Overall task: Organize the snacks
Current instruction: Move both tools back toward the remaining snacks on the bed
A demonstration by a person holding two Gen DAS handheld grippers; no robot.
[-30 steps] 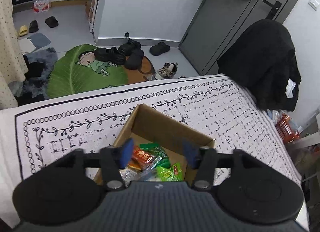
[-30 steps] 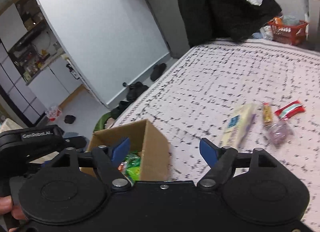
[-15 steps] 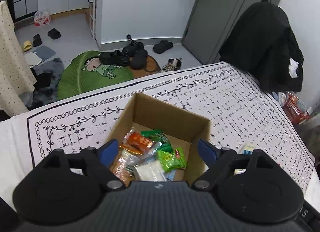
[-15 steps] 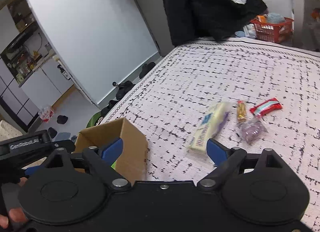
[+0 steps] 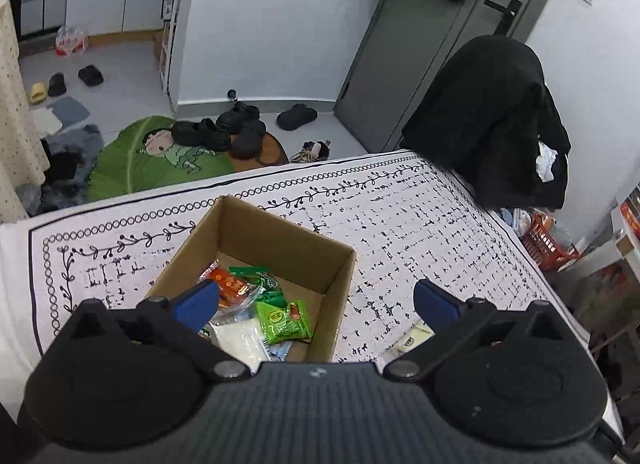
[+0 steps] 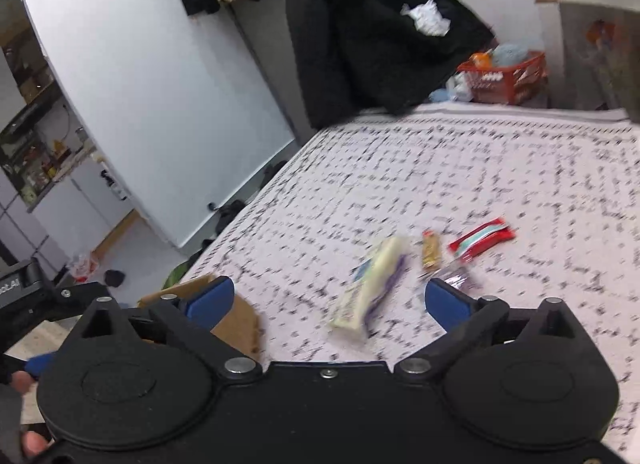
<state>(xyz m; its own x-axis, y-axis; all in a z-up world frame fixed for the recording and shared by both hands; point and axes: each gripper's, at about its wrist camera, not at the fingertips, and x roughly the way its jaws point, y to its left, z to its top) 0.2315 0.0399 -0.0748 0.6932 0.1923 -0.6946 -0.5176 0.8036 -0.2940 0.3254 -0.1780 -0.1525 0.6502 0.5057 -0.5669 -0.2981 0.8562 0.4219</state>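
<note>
Cardboard box (image 5: 256,248) on patterned tabletop (image 5: 420,223), snack packets inside. Left tongs (image 5: 316,302) above box, jaws just spread wide, nothing between. Right tongs (image 6: 328,300) likewise just opened wide, empty. Pale wrapper (image 6: 372,284), small bar (image 6: 431,250), red packet (image 6: 482,238) loose on tabletop beyond.

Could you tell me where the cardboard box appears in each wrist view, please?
Left wrist: the box sits centre, open, snacks inside, just beyond the left gripper.
Right wrist: only its corner shows at lower left, behind the right gripper's left finger.
Shared landmark: the pale yellow packet beside it.
</note>
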